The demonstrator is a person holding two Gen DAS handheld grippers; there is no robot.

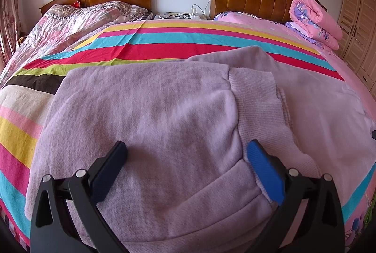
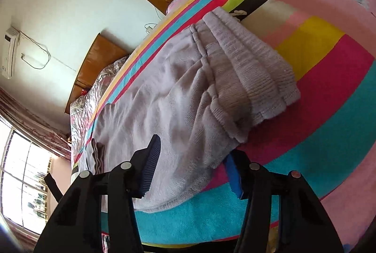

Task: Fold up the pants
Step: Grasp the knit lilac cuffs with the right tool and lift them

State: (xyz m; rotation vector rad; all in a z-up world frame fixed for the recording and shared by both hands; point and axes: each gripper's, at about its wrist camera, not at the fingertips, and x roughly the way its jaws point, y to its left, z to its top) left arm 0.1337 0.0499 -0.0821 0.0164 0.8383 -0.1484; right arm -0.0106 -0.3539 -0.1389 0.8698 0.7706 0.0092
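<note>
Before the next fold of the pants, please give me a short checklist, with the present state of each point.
1. Pants lie on the striped blanket: ok.
2. Left gripper open over the fabric: ok.
3. Right gripper straddles the pants' edge, one finger above, one below: ok.
4. Right pads pressing the cloth: cannot tell.
5. Ribbed cuffs lie flat: not ok, bunched.

right gripper jaws astride pants edge, pads apart | pants on striped sheet
</note>
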